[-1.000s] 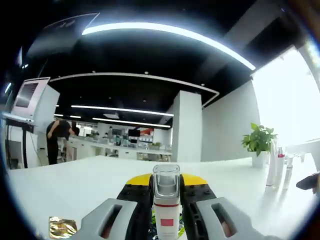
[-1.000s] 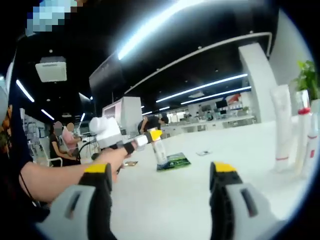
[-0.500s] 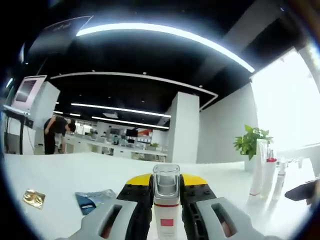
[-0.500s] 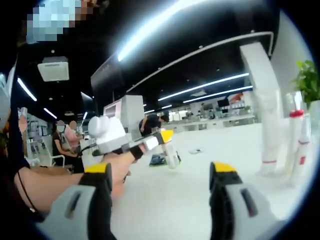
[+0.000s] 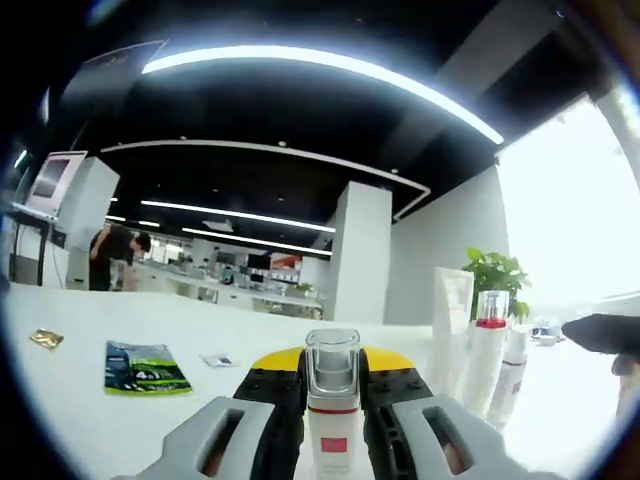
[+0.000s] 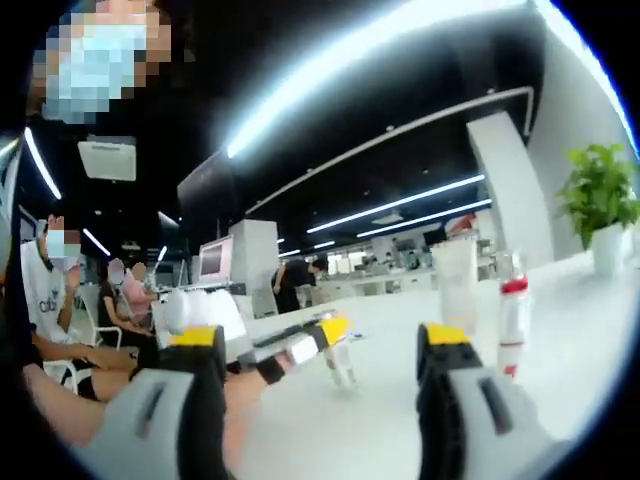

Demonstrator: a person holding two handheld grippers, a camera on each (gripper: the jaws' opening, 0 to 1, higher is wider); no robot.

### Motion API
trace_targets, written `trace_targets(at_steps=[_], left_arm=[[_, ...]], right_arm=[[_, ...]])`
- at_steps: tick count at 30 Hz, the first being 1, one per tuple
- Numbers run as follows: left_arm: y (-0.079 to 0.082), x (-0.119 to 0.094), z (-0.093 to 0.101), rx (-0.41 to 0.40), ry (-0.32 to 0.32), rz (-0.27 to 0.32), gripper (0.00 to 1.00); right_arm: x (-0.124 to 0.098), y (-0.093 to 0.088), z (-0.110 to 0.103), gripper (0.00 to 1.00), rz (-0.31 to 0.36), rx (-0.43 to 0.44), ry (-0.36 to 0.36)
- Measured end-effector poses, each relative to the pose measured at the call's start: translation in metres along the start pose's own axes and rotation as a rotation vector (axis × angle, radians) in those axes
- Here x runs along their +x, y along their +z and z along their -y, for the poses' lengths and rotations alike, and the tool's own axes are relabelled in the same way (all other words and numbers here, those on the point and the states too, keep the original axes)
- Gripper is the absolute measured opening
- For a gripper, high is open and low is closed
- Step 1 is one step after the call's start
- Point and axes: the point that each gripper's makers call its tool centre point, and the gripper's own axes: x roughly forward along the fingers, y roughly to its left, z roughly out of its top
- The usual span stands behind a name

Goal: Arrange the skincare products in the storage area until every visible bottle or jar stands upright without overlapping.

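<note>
carry step under way. left tongs (image 5: 330, 455) clamp a clear-capped bottle (image 5: 332, 405) upright above the tabletop (image 5: 90, 400), near the standing tube (image 5: 450, 315) and red-collared bottle (image 5: 486, 345). right tongs (image 6: 320, 420) gape wide, empty. next: set it down beside them, apart.

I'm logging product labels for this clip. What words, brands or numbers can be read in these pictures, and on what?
None can be read.
Bottle held in the left gripper: a red label patch, no legible text.
Green sachet on the table: print too small.
White tube and red-capped bottle: no legible print.
Shirt of a seated person: dark lettering, too blurred.
</note>
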Motion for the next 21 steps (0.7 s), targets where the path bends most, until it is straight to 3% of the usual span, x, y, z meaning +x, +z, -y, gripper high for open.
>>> trace_targets(at_steps=[5,9,10,11,18,21], left_arm=[[-0.01,0.008,0.032,0.025,0.033,0.015,0.19],[-0.014,0.014,0.054,0.04,0.04,0.025,0.19],[-0.015,0.017,0.06,0.059,0.039,0.026,0.19],[-0.016,0.02,0.065,0.068,0.04,0.024,0.19],[-0.02,0.033,0.077,0.115,0.063,0.006,0.19],[-0.021,0.034,0.084,0.129,0.065,0.0,0.19]], right_arm=[[-0.018,0.029,0.029,0.73,0.069,0.001,-0.022],[-0.027,0.037,0.046,0.72,0.071,-0.003,-0.025],[-0.028,0.036,0.05,0.72,0.065,0.002,-0.023],[-0.029,0.027,0.054,0.72,0.009,-0.008,-0.023],[-0.04,0.021,0.077,0.74,-0.018,0.013,-0.028],[-0.045,0.01,0.089,0.8,-0.089,-0.032,-0.021]])
